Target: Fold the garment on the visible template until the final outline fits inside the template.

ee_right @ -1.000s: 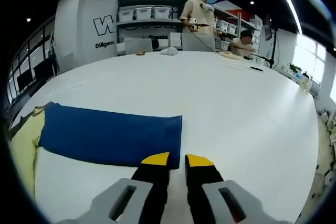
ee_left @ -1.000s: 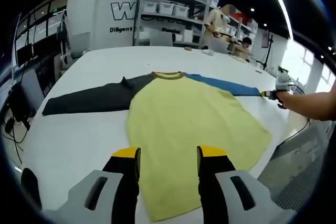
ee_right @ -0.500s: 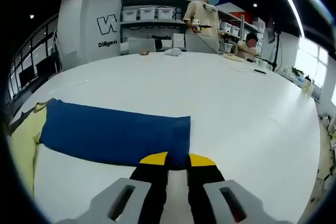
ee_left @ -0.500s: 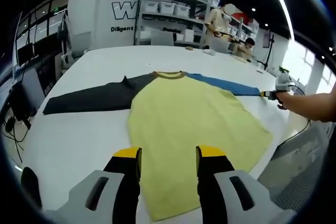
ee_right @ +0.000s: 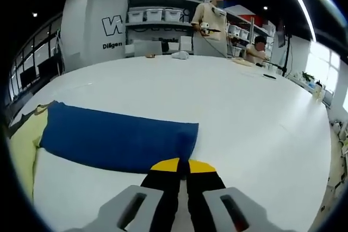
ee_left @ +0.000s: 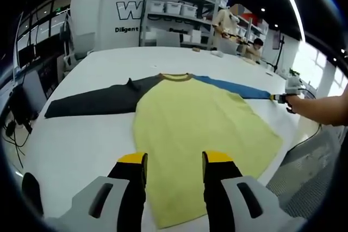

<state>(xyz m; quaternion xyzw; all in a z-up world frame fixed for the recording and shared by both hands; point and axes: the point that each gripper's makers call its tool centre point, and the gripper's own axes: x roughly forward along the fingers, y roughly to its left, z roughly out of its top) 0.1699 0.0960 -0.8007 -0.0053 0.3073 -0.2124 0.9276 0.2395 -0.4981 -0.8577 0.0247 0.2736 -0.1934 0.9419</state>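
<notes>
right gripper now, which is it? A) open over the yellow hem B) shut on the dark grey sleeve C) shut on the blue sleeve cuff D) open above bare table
C: in the right gripper view the right gripper has its yellow-tipped jaws closed together on the cuff edge of the blue sleeve, and the left gripper view shows it at that sleeve's end.
</notes>
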